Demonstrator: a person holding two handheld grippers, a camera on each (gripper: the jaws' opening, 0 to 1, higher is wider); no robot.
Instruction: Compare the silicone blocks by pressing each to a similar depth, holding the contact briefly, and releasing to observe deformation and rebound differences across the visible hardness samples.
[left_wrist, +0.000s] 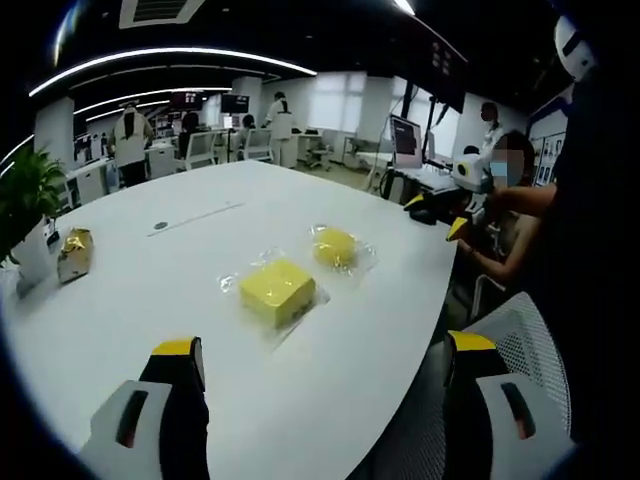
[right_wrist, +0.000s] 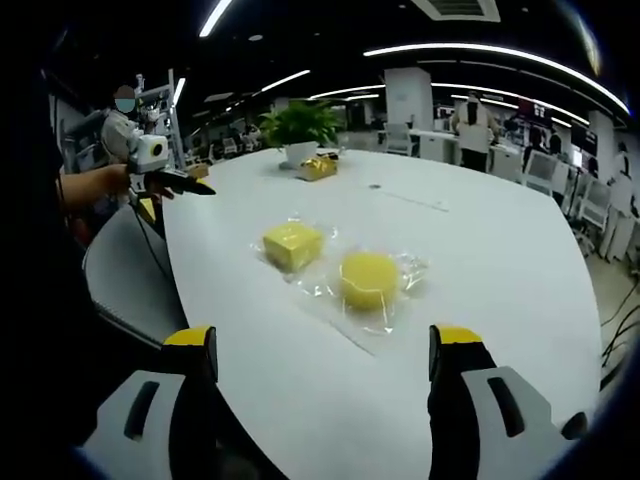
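White oval surface (left_wrist: 330, 400) in an open-plan office, bearing two yellow silicone samples, each lying flat in its own clear plastic wrapper, neither yet touched. Left gripper view, left to right: a potted plant (left_wrist: 22, 200) at the far edge with a small gold-wrapped packet (left_wrist: 74, 254) just beside it; the left gripper (left_wrist: 320, 350), its fingers spread wide with nothing between them, held low over the near rim; the square block (left_wrist: 276, 290) ahead of the gap, resting on its broad face and set cornerwise to the camera, one diagonal running roughly toward the fingers; the round block (left_wrist: 335, 246) just beyond and to the right, near the square one but apart from it; a seated person (left_wrist: 505, 215) at the surface's edge holding another gripper device. Right gripper view, left to right: that person (right_wrist: 100, 180) again; the square block (right_wrist: 292, 245); the round block (right_wrist: 368, 279), a low disc with no long axis, nearer this camera; the right gripper (right_wrist: 322, 350), fingers likewise wide apart and holding nothing, poised short of both samples. Judgement: the blocks lie flat and side by side so each offers a level top face for pressing down to a like depth, and the wrappers probably keep the silicone clean; both grippers stand back in approach, pressing not yet begun.
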